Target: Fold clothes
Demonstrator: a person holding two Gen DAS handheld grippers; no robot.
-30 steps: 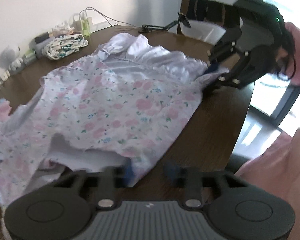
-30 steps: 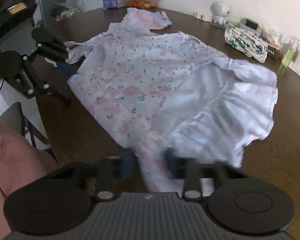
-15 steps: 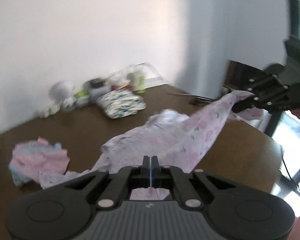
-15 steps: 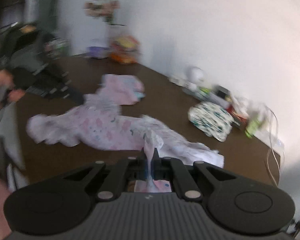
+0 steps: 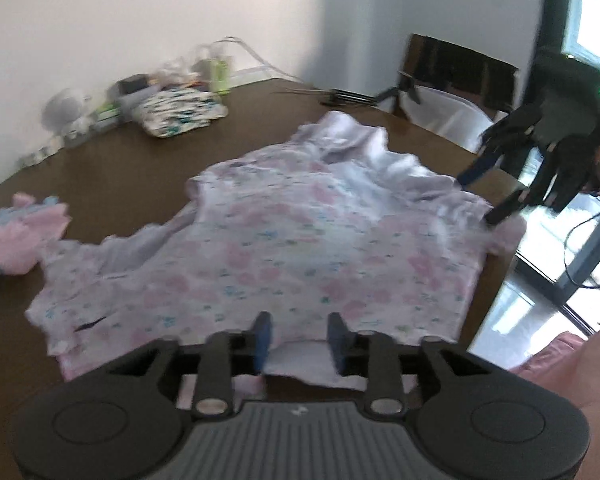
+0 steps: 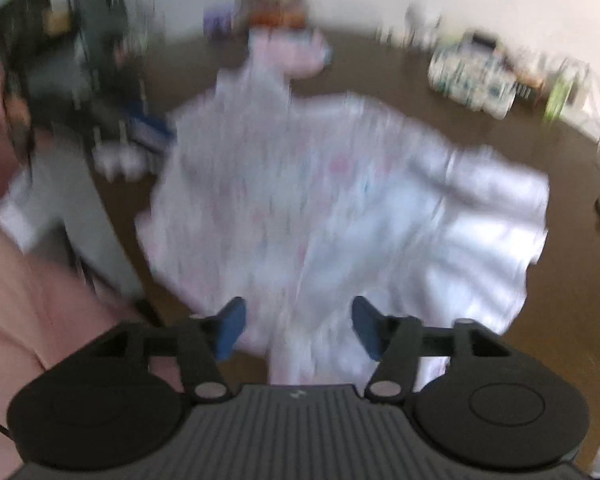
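floral garment spread on the desk, both jaws parted

in the left wrist view, a pink bundle of cloth (image 5: 24, 236) lies at the left edge of the frame on the brown desk (image 5: 140, 168). at upper left, against the white wall, sit a small white figure (image 5: 66, 106), a folded cloth with a green print (image 5: 180, 114) and a pale green bottle (image 5: 219, 72). the floral garment (image 5: 284, 248) lies opened out across the middle of the frame, its white ruffled part toward the top centre and its near hem running under the left gripper (image 5: 300, 338) at bottom centre. the left gripper's jaws have just been opening and stand spread; the hem lies below the gap and the blue pads do not press on it. at upper right a dark chair (image 5: 456, 68) stands behind the desk, and the right gripper (image 5: 476, 196) reaches down at the right edge with its fingertips at the garment's far corner, its jaws apart.

in the right wrist view, which is heavily blurred, a pink sleeve (image 6: 24, 280) fills the lower left. the same garment (image 6: 340, 208) covers the centre, with the white ruffled part on the right. the right gripper (image 6: 298, 328) at bottom centre has jaws that have just been opening and are spread wide, cloth beneath the gap but not pinched. the printed folded cloth (image 6: 472, 76) shows at upper right.
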